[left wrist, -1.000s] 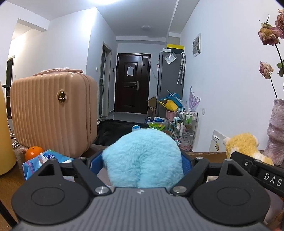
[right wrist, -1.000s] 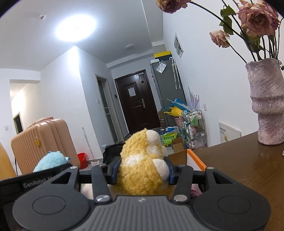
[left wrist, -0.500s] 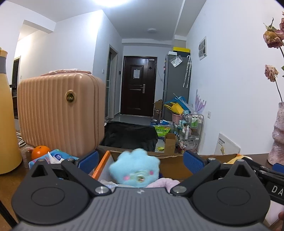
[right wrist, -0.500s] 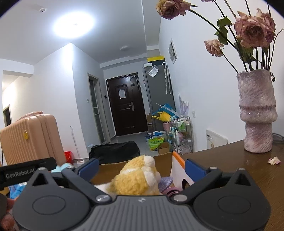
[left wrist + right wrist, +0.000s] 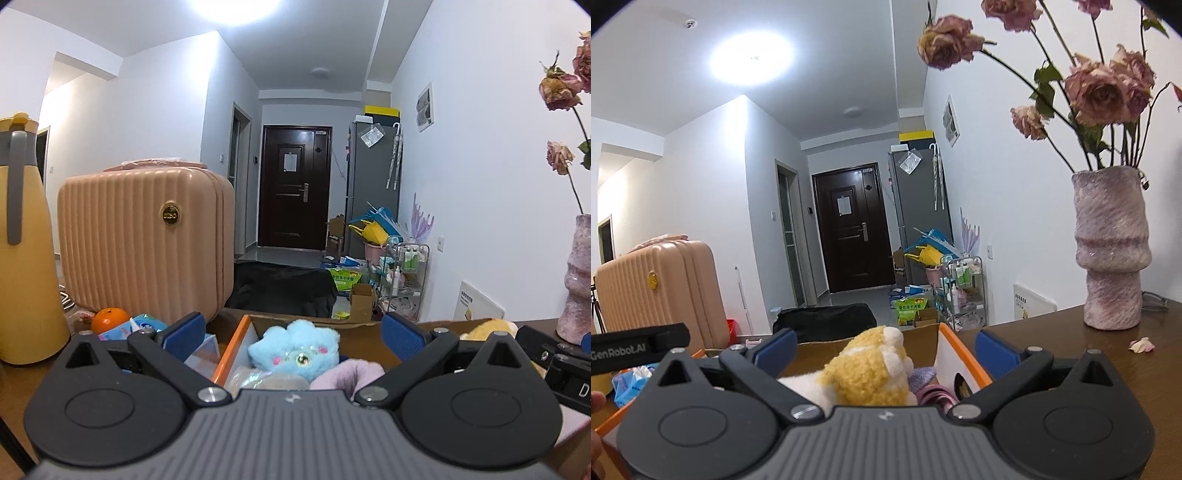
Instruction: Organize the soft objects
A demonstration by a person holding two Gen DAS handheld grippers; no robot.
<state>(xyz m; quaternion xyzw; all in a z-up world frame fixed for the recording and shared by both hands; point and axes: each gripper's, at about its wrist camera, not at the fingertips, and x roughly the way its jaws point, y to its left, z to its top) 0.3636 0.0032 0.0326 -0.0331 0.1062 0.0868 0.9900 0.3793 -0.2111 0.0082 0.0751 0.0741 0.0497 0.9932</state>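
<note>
A blue plush toy (image 5: 295,349) lies in an orange-edged cardboard box (image 5: 236,343) among other soft things, with a lilac one (image 5: 347,374) beside it. My left gripper (image 5: 293,334) is open and empty just above the blue toy. A yellow and white plush toy (image 5: 871,369) lies in the same box (image 5: 955,354); its top also shows in the left wrist view (image 5: 487,328). My right gripper (image 5: 884,341) is open and empty above the yellow toy.
A pink suitcase (image 5: 144,243) stands behind the box at the left, with an orange (image 5: 110,320), a blue tissue pack (image 5: 146,326) and a yellow jug (image 5: 26,251). A pink vase of dried roses (image 5: 1112,254) stands on the brown table (image 5: 1071,332) at the right.
Both grippers opened and let go of their toys: the blue one and the yellow one dropped into the box. Both grippers then drew back and up a little.
</note>
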